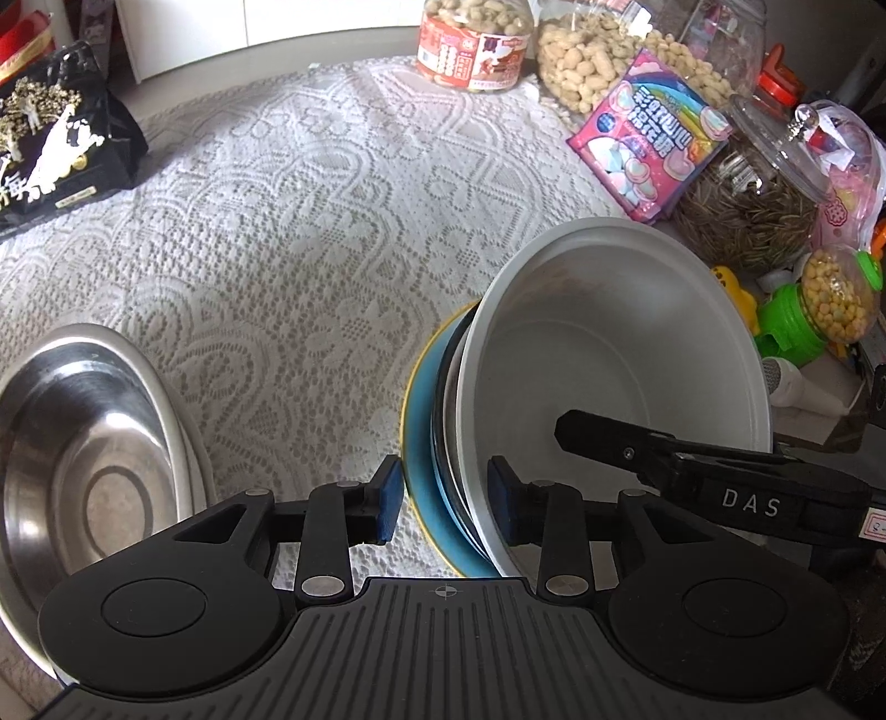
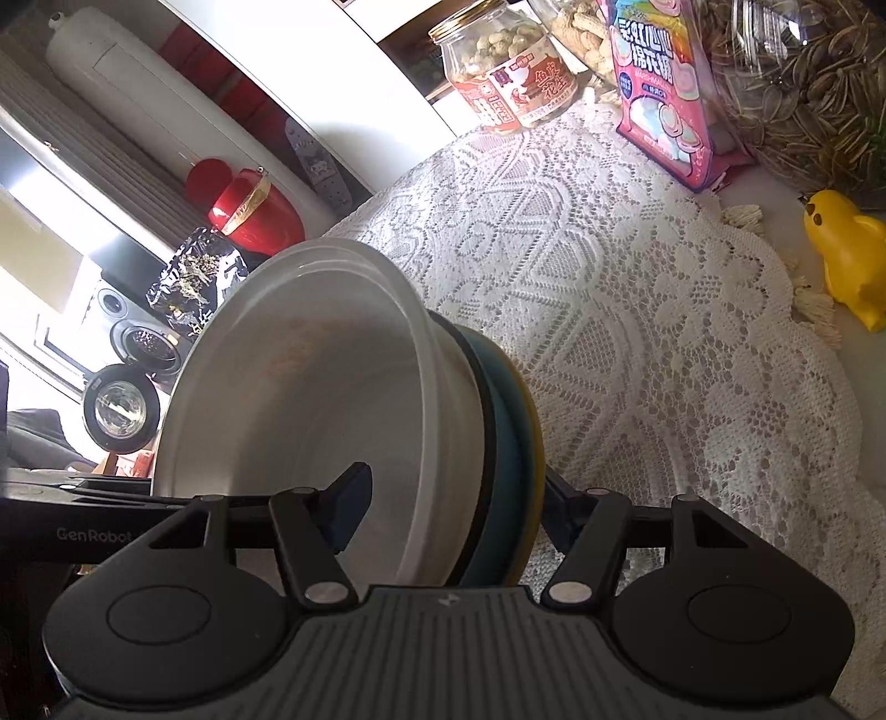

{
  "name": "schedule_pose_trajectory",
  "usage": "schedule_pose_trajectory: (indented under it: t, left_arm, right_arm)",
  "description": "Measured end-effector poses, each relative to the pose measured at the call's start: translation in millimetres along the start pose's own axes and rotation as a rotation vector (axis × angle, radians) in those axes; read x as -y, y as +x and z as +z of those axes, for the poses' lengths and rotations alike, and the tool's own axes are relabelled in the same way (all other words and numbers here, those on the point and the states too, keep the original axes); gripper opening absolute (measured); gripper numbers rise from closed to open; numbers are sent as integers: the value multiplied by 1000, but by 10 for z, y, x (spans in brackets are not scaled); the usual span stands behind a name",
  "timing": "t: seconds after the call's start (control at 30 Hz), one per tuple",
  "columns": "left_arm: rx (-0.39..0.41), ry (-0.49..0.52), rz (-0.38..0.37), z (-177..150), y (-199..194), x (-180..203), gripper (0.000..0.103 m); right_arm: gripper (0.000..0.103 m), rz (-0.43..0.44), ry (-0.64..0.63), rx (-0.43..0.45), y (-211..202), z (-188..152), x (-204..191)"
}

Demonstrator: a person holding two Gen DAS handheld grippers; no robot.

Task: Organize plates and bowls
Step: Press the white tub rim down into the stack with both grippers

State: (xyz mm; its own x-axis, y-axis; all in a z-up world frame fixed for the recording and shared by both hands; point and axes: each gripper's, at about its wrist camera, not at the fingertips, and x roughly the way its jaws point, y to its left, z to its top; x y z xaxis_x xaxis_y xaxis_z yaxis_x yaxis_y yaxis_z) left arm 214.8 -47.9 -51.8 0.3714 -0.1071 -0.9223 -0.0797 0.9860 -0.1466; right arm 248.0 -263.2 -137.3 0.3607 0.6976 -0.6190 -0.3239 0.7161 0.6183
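Left hand-held gripper (image 1: 443, 501), lower centre of its view: blue pads astride the near rim of a tilted stack, white bowl (image 1: 614, 354) nested over a blue plate (image 1: 423, 443) with a yellow edge; whether the pads press the rim cannot be told. Right hand-held gripper (image 2: 443, 515), lower centre of its view: clamped on the same stack, one finger inside the white bowl (image 2: 310, 399), the other behind the blue plate (image 2: 506, 421). Steel bowl (image 1: 83, 471), lower left, on the lace-covered desk (image 1: 310, 221); peanut jar (image 1: 476, 44) at top.
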Motion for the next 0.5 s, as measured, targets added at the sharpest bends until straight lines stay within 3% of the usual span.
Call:
schedule_pose_trajectory:
  t: [0.5]
  left_arm:
    - [-62,-27,-17,87,121,-24,41]
  right_arm:
    - [64,34,37,5,-5,-73,49]
